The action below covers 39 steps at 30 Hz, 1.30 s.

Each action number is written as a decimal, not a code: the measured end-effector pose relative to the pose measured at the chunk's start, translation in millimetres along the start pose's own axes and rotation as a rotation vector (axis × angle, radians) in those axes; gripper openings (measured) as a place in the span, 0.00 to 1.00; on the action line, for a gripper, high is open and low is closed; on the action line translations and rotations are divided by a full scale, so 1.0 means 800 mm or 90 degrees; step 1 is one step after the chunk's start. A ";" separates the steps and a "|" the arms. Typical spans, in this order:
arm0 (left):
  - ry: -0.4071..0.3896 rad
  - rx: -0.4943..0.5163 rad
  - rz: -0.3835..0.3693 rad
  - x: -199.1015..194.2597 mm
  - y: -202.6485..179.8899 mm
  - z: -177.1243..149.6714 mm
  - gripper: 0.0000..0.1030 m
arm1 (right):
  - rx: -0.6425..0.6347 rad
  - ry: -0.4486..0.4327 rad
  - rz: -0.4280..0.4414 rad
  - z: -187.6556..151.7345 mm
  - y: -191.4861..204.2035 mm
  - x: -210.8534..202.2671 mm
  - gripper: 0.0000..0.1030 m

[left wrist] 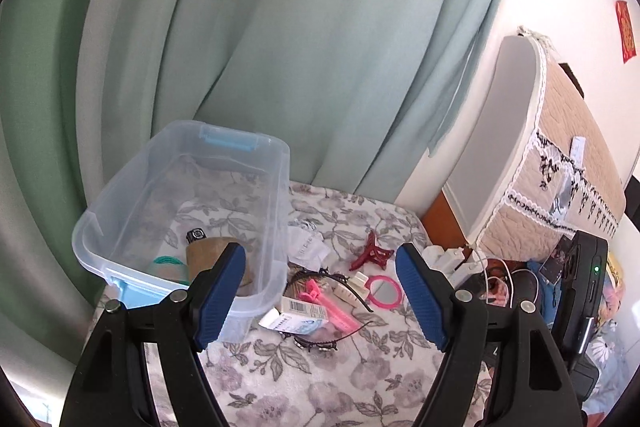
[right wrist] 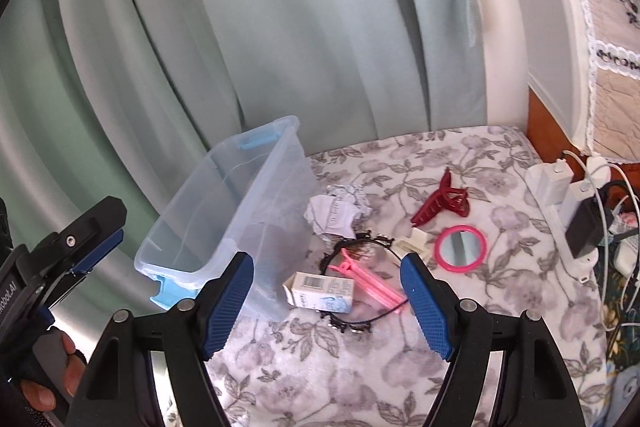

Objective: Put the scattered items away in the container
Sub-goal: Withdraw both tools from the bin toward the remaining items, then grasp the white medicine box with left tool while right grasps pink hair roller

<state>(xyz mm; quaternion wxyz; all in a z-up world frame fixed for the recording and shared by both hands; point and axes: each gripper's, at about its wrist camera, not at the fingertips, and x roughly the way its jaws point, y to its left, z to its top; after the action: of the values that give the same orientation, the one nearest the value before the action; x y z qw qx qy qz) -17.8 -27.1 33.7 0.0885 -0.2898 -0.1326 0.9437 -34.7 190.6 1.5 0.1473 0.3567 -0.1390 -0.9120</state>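
Waiting beside the bin [right wrist: 224, 215] on the bed [right wrist: 360, 379], a small box [right wrist: 320, 291] looks next. Both tools, left [left wrist: 320, 299] and right [right wrist: 326, 301], hang wide apart and empty; one must drop and pinch it.

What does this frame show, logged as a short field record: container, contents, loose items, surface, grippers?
container: clear plastic bin with blue latches, lid off
contents: cardboard roll, green coil, small dark item; not all visible
loose items: red claw clip, pink mirror, pink clip, small box, black headband, crumpled paper
surface: floral blanket
left gripper: open, empty
right gripper: open, empty
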 end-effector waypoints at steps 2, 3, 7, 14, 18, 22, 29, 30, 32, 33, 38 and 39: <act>0.024 0.009 0.011 0.017 -0.010 -0.012 0.77 | 0.030 0.003 -0.020 -0.002 -0.027 -0.003 0.77; 0.036 0.014 0.023 0.027 -0.015 -0.019 0.77 | 0.046 0.006 -0.027 -0.004 -0.040 -0.003 0.77; 0.110 0.013 0.023 0.062 -0.025 -0.048 0.77 | 0.069 0.027 -0.057 -0.015 -0.075 0.010 0.77; 0.189 -0.051 0.084 0.106 -0.019 -0.087 0.77 | 0.094 0.078 -0.054 -0.040 -0.102 0.044 0.77; 0.212 -0.047 0.105 0.129 -0.025 -0.101 0.77 | 0.100 0.097 -0.060 -0.048 -0.113 0.062 0.77; 0.237 -0.041 0.116 0.151 -0.024 -0.115 0.77 | 0.113 0.111 -0.077 -0.051 -0.132 0.073 0.77; 0.282 -0.033 0.093 0.177 -0.023 -0.137 0.72 | 0.127 0.137 -0.082 -0.058 -0.154 0.097 0.77; 0.286 -0.034 0.093 0.180 -0.023 -0.140 0.71 | 0.131 0.140 -0.081 -0.059 -0.156 0.100 0.77; 0.297 -0.042 0.106 0.188 -0.018 -0.144 0.62 | 0.134 0.146 -0.082 -0.060 -0.160 0.106 0.77; 0.299 -0.046 0.112 0.191 -0.016 -0.144 0.58 | 0.134 0.149 -0.082 -0.060 -0.162 0.109 0.77; 0.271 -0.086 0.113 0.189 -0.006 -0.134 0.57 | 0.138 0.160 -0.080 -0.060 -0.167 0.122 0.77; 0.260 -0.102 0.109 0.187 -0.005 -0.129 0.57 | 0.137 0.160 -0.079 -0.060 -0.167 0.124 0.77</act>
<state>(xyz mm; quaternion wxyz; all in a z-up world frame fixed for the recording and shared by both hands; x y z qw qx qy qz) -80.8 33.7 -126.0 0.0100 -0.4913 -0.1611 0.8559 -93.8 269.8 -140.5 0.0677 0.4898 -0.1939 -0.8473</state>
